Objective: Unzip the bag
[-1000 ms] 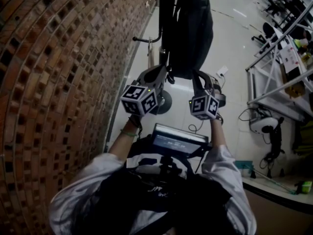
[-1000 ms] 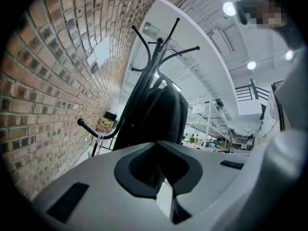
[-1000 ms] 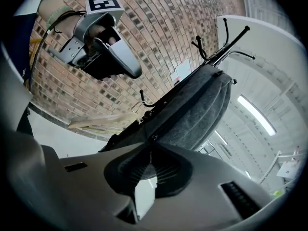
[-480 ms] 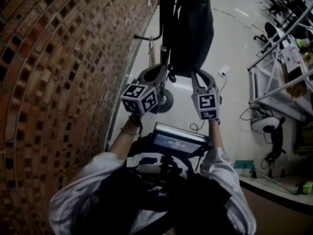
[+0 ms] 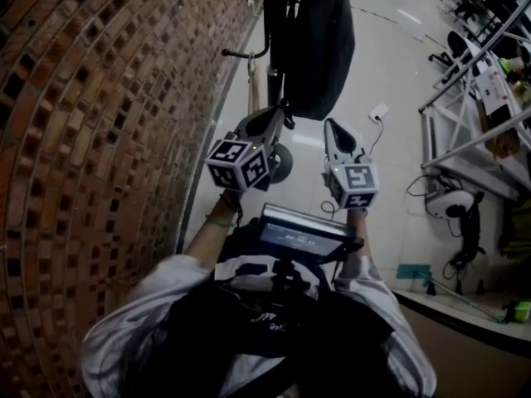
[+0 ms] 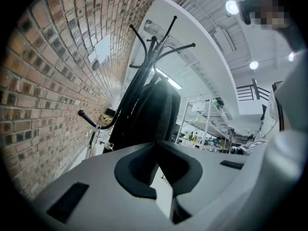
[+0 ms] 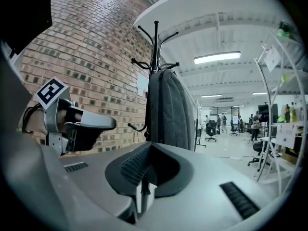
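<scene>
Off to the left of my left gripper (image 5: pixel 280 116) runs the brick wall (image 5: pixel 99 98). That gripper's fingers are pressed together at the tips with nothing between them. Just ahead of them, the black bag (image 5: pixel 319 44) hangs from the coat stand (image 7: pixel 155 47), its lower end sitting beyond and between my two sets of fingers. My right gripper (image 5: pixel 331 125) has just been closing its jaws. They now meet with nothing caught in them, and the bag hangs straight ahead of their tips.
</scene>
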Motion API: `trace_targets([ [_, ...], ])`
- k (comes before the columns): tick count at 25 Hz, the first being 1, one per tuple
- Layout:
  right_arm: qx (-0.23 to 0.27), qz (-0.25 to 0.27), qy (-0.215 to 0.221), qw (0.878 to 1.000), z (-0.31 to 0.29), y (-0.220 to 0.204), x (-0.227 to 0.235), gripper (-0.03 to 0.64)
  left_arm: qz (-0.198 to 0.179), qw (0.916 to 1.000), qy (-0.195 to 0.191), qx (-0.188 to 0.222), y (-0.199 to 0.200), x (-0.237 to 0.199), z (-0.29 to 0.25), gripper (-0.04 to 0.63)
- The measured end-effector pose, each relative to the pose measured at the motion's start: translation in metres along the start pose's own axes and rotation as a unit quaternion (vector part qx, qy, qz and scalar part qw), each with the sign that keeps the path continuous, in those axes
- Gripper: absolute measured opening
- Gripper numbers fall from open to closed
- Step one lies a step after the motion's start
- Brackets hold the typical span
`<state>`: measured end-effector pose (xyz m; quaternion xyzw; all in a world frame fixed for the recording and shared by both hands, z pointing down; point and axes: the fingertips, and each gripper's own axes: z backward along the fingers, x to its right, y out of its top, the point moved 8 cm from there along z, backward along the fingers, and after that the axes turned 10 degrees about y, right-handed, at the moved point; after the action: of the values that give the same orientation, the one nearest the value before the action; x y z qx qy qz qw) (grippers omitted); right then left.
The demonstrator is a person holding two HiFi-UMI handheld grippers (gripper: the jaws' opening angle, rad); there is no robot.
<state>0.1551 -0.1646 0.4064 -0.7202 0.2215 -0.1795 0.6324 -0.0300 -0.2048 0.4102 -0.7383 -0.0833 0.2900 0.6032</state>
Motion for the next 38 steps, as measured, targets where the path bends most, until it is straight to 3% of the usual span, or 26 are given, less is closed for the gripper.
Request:
trace_targets([
  [5,0.02,-0.042,-0.01,0.999,0.01,-0.011,-0.007,-0.002,0.001,0.9998,-0.017,0.009,-0.002,0.016,0.01,0.009],
  [13,0.041,-0.115,-0.001,0.993,0.027,-0.017,-0.024,-0.003,0.011,0.9999,0.002,-0.003,-0.019,0.028,0.035,0.009],
  [22,0.048,-0.138,0.004,0.989,0.046,-0.021,-0.035,-0.005,0.018,0.9996,0.018,-0.012,-0.034,0.036,0.055,0.009],
  [38,0.057,-0.15,0.013,0.987,0.055,-0.019,-0.045,-0.005,0.023,0.9995,0.018,0.009,-0.035,0.036,0.065,0.009],
])
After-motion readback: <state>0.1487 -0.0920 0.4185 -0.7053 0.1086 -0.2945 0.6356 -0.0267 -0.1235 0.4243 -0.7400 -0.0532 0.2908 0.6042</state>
